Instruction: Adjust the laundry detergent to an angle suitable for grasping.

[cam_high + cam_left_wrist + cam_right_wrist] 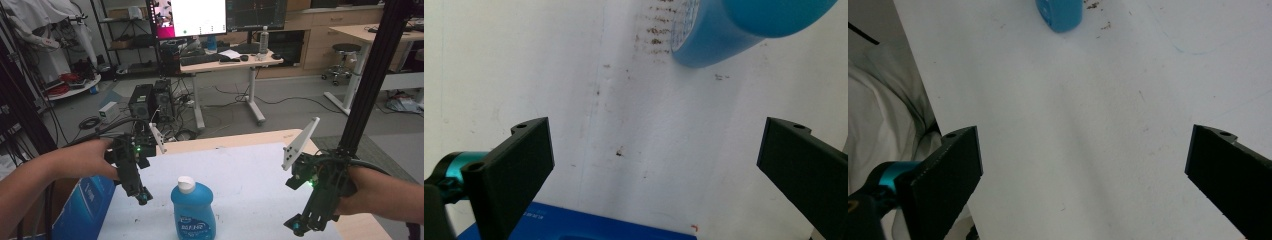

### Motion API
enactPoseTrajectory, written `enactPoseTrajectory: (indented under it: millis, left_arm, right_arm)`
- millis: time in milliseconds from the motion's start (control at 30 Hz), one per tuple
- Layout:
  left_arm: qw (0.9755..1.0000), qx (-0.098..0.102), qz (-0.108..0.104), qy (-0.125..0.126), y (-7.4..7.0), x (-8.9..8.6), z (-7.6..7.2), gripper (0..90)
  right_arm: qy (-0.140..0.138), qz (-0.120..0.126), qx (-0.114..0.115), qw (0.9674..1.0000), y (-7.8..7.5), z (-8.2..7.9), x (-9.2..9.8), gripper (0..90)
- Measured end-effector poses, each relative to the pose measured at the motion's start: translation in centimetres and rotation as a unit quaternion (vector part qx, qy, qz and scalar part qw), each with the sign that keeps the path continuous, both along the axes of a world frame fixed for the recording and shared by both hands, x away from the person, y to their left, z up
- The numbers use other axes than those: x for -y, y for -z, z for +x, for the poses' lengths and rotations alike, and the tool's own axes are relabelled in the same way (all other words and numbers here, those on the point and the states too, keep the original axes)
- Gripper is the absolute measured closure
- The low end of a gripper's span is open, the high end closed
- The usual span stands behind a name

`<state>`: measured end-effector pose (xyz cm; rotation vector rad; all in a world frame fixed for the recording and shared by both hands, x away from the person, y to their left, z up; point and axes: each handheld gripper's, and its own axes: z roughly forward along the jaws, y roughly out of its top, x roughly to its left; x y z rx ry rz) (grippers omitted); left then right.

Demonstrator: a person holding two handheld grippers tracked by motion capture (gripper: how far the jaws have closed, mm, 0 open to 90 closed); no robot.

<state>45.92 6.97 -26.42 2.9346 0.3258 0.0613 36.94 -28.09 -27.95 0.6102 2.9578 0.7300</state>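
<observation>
A blue bottle (193,209) with a white cap stands upright near the front of the white table (250,170). My left gripper (141,196) hovers just left of the bottle, pointing down. Its jaws stand wide open with nothing between them (656,145), and the bottle's base (734,30) lies ahead at the upper right. My right gripper (300,227) is held well to the right of the bottle over the table's front right. It is open and empty (1083,150), with the bottle (1059,12) far ahead at the top.
A blue box (82,207) sits against the table's left edge, and its top (574,226) lies just under the left gripper. A black frame post (365,85) rises at the right. Desks, computers and cables stand on the floor beyond the table.
</observation>
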Motion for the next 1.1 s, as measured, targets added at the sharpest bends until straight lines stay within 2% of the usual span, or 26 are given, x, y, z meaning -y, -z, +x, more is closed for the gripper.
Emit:
enactPoseTrajectory:
  millis: [133, 233, 400, 600, 833, 900, 933, 1100]
  left_arm:
    - [1.0000, 0.003, -0.004, 0.004, -0.3, 0.2, 0.2, 1.6]
    - [0.9998, 0.012, -0.006, 0.013, -0.8, 0.5, 0.6, 1.7]
    - [0.9991, 0.028, -0.023, 0.022, -2.0, 1.0, 1.5, 1.6]
    - [0.9990, 0.033, -0.018, 0.024, -2.5, 1.4, 1.8, 1.7]
    - [0.9985, 0.042, -0.020, 0.026, -3.3, 1.0, 2.3, 1.7]
    - [0.9986, 0.040, -0.023, 0.027, -3.7, 0.9, 2.7, 1.6]
    - [0.9984, 0.035, -0.025, 0.036, -4.0, 1.0, 2.9, 1.7]
    - [0.9983, 0.033, -0.028, 0.040, -4.0, 1.3, 3.2, 1.7]
  right_arm:
    - [-0.005, -0.012, -0.016, 0.9998, -0.2, -0.4, -0.6, 1.0]
    - [-0.009, -0.017, -0.017, 0.9997, -0.3, -0.6, -0.9, 1.0]
    - [-0.018, -0.027, -0.018, 0.9993, -0.3, -0.7, -1.4, 1.0]
    - [-0.025, -0.029, -0.020, 0.9991, -0.2, -0.7, -1.7, 1.0]
    - [-0.035, -0.030, -0.026, 0.9986, -0.1, -0.6, -2.0, 1.1]
    - [-0.037, -0.030, -0.027, 0.9985, -0.1, -0.6, -2.1, 1.1]
    - [-0.039, -0.030, -0.028, 0.9984, 0.0, -0.6, -2.1, 1.1]
    - [-0.039, -0.029, -0.029, 0.9984, -0.1, -0.5, -2.1, 1.1]
